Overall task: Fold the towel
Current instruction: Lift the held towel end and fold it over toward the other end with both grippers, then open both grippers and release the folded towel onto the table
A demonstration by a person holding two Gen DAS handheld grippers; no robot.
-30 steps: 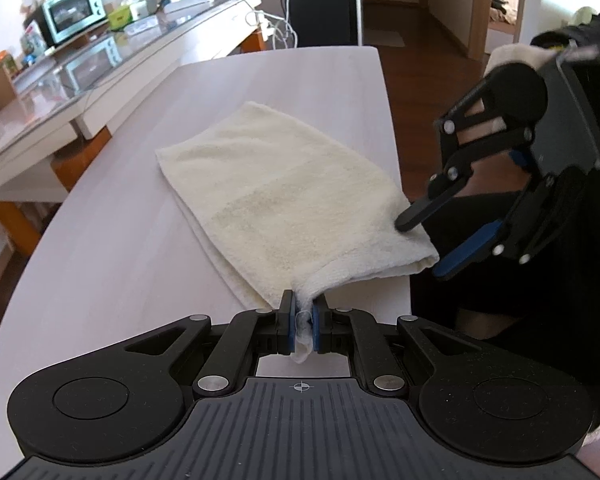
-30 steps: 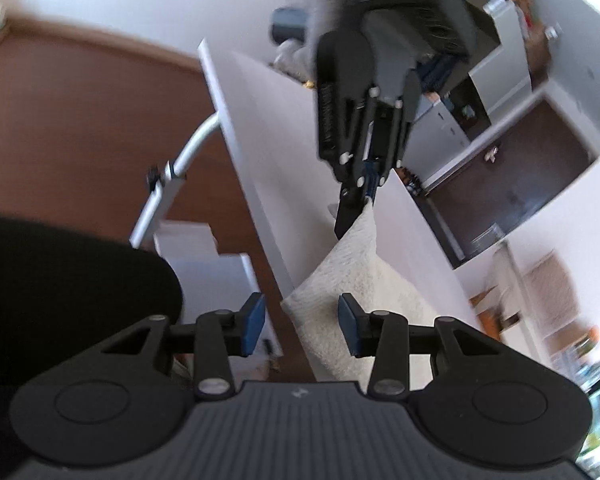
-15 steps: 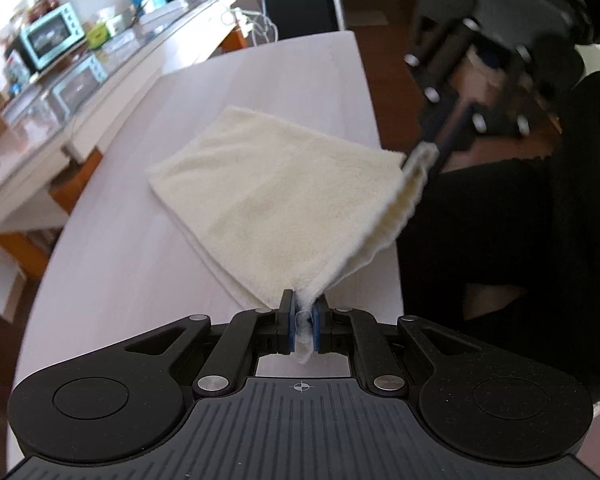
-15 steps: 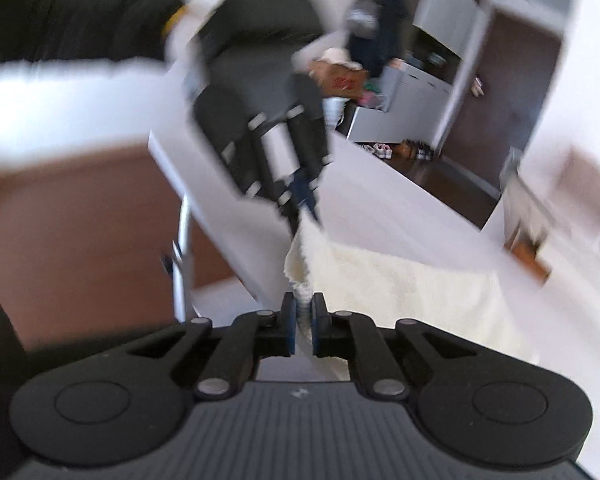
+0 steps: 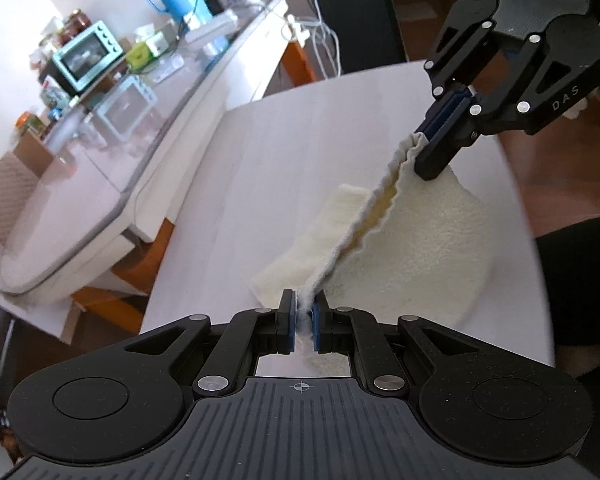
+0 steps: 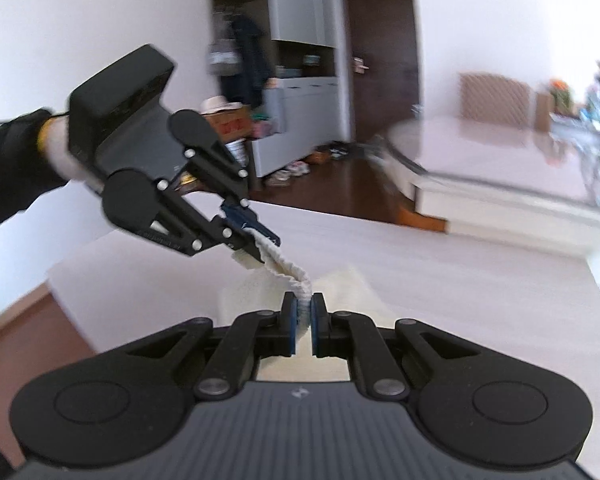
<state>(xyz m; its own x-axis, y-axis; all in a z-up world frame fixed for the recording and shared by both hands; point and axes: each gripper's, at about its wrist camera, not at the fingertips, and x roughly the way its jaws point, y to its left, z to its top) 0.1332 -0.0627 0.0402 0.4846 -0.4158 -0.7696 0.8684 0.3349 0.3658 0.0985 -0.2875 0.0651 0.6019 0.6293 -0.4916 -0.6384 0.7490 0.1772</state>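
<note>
My left claw point(image 5: 303, 322) & right claw point(image 5: 436, 148) each pinch a corner of the cream towel point(image 5: 420, 236), lifted above the table point(image 5: 284, 152). Risk: thin grip slips, fold goes crooked.

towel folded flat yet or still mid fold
Mid fold: the towel has one edge lifted off the table, pinched between the left gripper and right gripper; the rest lies below.

Legible text: the letters "DAS", pale on black, on the right gripper point(image 5: 440, 136) body at 2 o'clock in the left wrist view. No other text is readable.
</note>
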